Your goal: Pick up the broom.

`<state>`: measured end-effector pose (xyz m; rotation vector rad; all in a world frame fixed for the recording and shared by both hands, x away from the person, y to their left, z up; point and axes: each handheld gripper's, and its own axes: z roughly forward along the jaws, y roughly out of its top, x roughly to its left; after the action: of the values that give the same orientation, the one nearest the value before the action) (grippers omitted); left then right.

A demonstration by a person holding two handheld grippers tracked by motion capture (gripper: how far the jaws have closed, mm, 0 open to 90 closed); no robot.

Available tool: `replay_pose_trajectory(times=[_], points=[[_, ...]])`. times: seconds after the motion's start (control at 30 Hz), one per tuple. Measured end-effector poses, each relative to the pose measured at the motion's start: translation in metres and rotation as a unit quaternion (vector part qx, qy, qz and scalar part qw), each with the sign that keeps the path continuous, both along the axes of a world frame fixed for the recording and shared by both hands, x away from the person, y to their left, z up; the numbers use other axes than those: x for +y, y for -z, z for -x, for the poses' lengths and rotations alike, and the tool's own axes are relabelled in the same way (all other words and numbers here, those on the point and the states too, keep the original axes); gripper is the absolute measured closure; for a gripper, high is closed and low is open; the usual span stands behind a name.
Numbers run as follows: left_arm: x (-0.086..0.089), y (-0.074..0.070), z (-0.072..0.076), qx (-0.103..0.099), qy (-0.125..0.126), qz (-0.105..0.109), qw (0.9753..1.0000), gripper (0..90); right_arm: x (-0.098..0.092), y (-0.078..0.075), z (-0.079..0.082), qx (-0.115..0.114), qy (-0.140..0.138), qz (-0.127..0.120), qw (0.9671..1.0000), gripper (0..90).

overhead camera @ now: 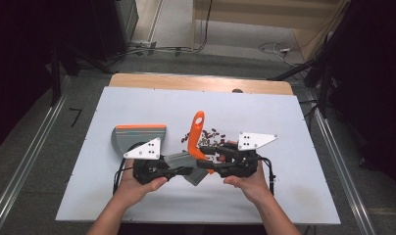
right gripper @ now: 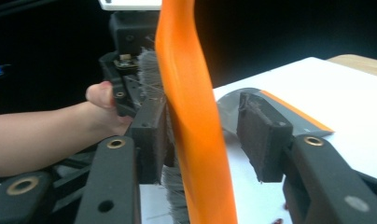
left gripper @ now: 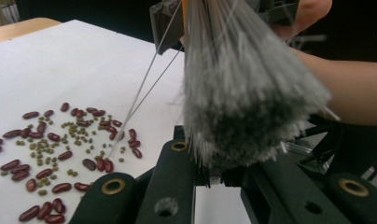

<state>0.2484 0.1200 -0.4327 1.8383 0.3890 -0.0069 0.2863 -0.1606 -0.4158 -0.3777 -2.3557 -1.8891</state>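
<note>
Brush (overhead camera: pixel 196 147) held above the desk (overhead camera: pixel 137 196) between both hands: left tongs (overhead camera: pixel 188 171) grip the grey bristles (left gripper: pixel 247 93); right tongs (right gripper: pixel 203 140) stand open around the orange handle (right gripper: pixel 191 93). Judged next: close right fully on the handle before left releases. Scattered beans (left gripper: pixel 51 154) lie beside, dustpan (overhead camera: pixel 137 137) left, nothing obstructing.

the brush's orange handle (right gripper: pixel 196 116) is cut off top and bottom; its grey bristles (left gripper: pixel 252 88) blur close up

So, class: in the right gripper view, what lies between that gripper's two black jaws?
The brush's orange handle stands between them, against the left pad with grey bristles beside it; a gap remains to the right pad.
</note>
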Motion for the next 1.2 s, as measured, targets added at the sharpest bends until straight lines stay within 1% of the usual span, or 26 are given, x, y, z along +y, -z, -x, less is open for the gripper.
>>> replay_pose_trajectory(times=[0.17,0.33,0.37,0.43,0.5,0.53,0.6,0.63,0.67,0.7,0.73,0.77,0.8,0.83,0.87,0.9,0.93,1.0,1.03,1.07,1.1,1.17,1.2], points=[[-0.003,0.001,0.0,0.003,0.011,0.0,0.9999,85.5,0.004,0.003,0.001,0.003,-0.02,-0.001,0.9998,57.3],[-0.006,0.002,0.001,0.007,0.02,-0.001,0.9998,85.4,0.006,0.004,0.001,0.012,-0.036,-0.011,0.9992,64.3],[-0.005,0.002,0.001,0.011,0.027,0.005,0.9996,85.4,0.006,0.005,0.001,0.014,-0.039,-0.012,0.9991,66.3],[-0.005,0.003,0.001,0.012,0.029,0.002,0.9995,85.3,0.006,0.005,0.0,0.02,-0.046,-0.011,0.9987,67.6],[-0.005,0.004,-0.001,0.017,0.032,0.004,0.9993,85.1,0.006,0.004,0.001,0.015,-0.047,-0.006,0.9988,68.0],[-0.005,0.004,-0.001,0.017,0.032,0.004,0.9993,84.8,0.006,0.004,0.002,0.011,-0.045,-0.004,0.9989,68.2],[-0.003,0.005,-0.001,0.019,0.021,0.009,0.9995,82.9,0.007,0.003,0.003,0.005,-0.035,0.001,0.9994,68.3],[-0.003,0.005,-0.001,0.016,0.013,0.009,0.9997,80.8,0.007,0.002,0.004,0.002,-0.029,0.002,0.9996,68.4],[-0.003,0.005,-0.001,0.016,0.013,0.009,0.9997,79.0,0.007,0.002,0.004,0.001,-0.023,0.004,0.9997,68.4],[-0.002,0.005,0.0,0.016,0.003,0.01,0.9998,79.0,0.007,0.002,0.004,0.001,-0.023,0.004,0.9997,68.4],[-0.002,0.006,0.0,0.016,-0.004,0.009,0.9998,75.2,0.008,0.001,0.005,-0.003,-0.012,0.01,0.9999,68.5],[-0.001,0.006,0.001,0.013,-0.02,0.006,0.9997,71.3,0.009,0.001,0.005,-0.004,-0.007,0.012,0.9999,68.5],[-0.001,0.006,0.001,0.013,-0.02,0.006,0.9997,66.5,0.009,0.0,0.005,-0.005,-0.003,0.014,0.9999,68.5],[0.001,0.007,0.001,0.01,-0.038,0.0,0.9992,62.3,0.008,0.0,0.004,-0.005,0.004,0.018,0.9998,68.5],[0.001,0.007,0.001,0.01,-0.038,0.0,0.9992,57.1,0.008,0.0,0.004,-0.005,0.004,0.018,0.9998,68.5],[0.003,0.007,0.002,0.01,-0.052,0.0,0.9986,57.1,0.008,0.0,0.004,-0.005,0.008,0.02,0.9998,68.5],[0.004,0.007,0.002,0.012,-0.078,-0.003,0.9969,40.4,0.004,0.0,0.002,-0.002,0.021,0.02,0.9996,68.5],[0.006,0.007,0.002,0.012,-0.098,-0.009,0.9951,30.1,0.001,0.0,0.001,0.005,0.035,0.019,0.9992,68.6],[0.007,0.008,0.002,0.014,-0.107,-0.007,0.9942,25.4,-0.001,0.0,0.0,0.007,0.042,0.02,0.9989,68.6],[0.007,0.008,0.002,0.014,-0.107,-0.007,0.9942,22.0,-0.003,0.0,-0.002,0.006,0.05,0.021,0.9985,68.6],[0.01,0.009,0.001,0.016,-0.118,-0.008,0.9929,19.1,-0.005,0.0,-0.003,0.01,0.06,0.024,0.9979,68.6],[0.013,0.009,0.001,0.02,-0.129,-0.007,0.9915,14.2,-0.008,-0.001,-0.005,0.01,0.065,0.023,0.9975,68.6],[0.015,0.009,0.001,0.019,-0.136,-0.008,0.9905,11.3,-0.01,-0.001,-0.005,0.012,0.07,0.022,0.9972,68.6]])
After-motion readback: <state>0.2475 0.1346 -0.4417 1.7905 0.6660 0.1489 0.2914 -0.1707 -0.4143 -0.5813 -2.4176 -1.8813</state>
